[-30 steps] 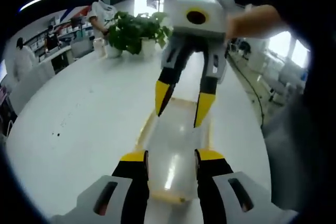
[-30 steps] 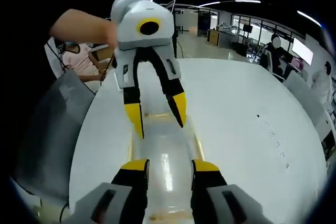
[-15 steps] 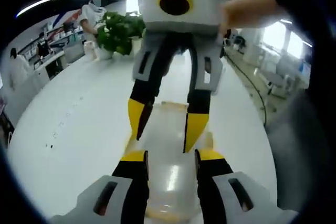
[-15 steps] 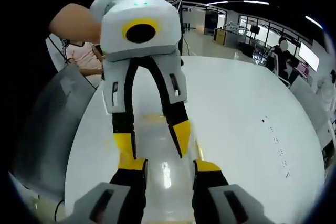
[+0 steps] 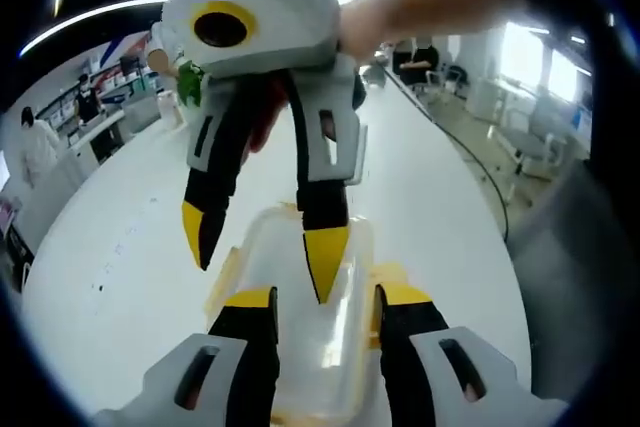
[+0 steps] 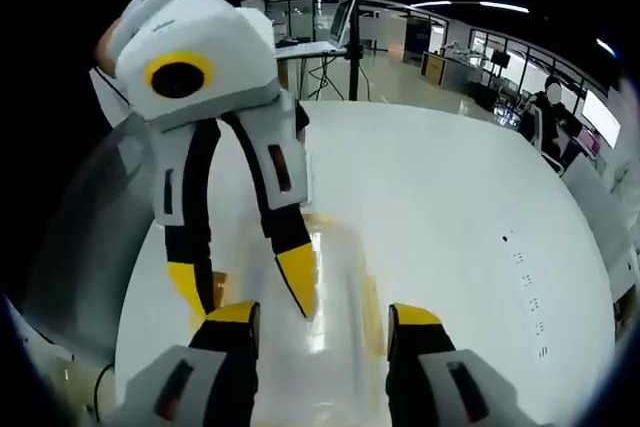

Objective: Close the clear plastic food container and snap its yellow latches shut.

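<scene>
The clear plastic container (image 5: 330,347) lies on the white table (image 5: 120,237), lid on top, with yellow latches (image 5: 392,273) along its sides. My left gripper (image 5: 325,299) is open, its jaws standing over the near end of the lid. Facing it from above, my right gripper (image 5: 262,252) is open too, with one fingertip (image 5: 325,262) down on the lid and the other past the container's left edge. In the right gripper view the container (image 6: 340,257) runs between my right gripper's (image 6: 322,315) jaws. There the left gripper (image 6: 245,292) straddles the container's left side.
The table's edge (image 5: 480,247) curves along the right, with grey fabric (image 5: 570,277) beyond it. A potted plant (image 5: 188,82) and people stand at the far end. In the right gripper view, small dark specks (image 6: 525,267) dot the table to the right.
Both grippers have closed in on each other over the container. Each now looms larger and further left in the other's view, and its fingertips reach the near part of the lid.
</scene>
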Motion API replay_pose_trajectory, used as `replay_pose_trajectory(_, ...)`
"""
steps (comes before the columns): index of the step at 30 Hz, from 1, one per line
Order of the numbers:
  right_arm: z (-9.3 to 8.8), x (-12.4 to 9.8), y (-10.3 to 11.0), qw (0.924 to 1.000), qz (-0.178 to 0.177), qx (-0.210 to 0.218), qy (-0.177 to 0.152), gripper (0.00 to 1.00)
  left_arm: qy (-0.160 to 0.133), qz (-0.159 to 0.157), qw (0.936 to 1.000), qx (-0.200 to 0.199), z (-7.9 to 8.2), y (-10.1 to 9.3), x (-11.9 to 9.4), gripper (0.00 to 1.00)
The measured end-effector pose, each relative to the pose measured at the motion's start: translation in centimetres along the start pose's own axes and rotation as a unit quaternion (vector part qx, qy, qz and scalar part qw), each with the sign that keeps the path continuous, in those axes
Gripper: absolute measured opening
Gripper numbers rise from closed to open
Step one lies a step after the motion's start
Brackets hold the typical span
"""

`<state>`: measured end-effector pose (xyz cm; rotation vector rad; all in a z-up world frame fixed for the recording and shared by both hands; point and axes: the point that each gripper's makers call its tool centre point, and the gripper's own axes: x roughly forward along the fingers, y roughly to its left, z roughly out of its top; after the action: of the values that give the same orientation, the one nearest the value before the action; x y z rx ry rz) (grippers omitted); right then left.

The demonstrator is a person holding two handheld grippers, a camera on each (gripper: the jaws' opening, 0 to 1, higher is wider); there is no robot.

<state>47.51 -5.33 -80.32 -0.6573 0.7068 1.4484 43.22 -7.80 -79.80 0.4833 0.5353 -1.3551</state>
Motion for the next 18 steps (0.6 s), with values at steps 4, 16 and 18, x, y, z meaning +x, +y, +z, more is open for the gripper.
replay_pose_trajectory(4, 0.3, 0.3, -0.1, 0.9998, 0.016, 0.008, 0.001, 0.52, -0.004, 0.011, 0.9999, 0.005, -0.3, -0.1, -0.1, 0.41)
replay_pose_trajectory(16, -1.0, 1.5, 0.1, 0.9961, 0.068, 0.045, 0.033, 0.53, 0.024, 0.067, 0.9946, 0.076, -1.4, -0.2, 0.5, 0.41)
replay_pose_trajectory(18, -1.2, 1.4, 0.3, 0.9950, 0.081, 0.038, 0.044, 0.53, 0.037, 0.078, 0.9895, 0.116, -1.6, -0.4, 0.9, 0.42)
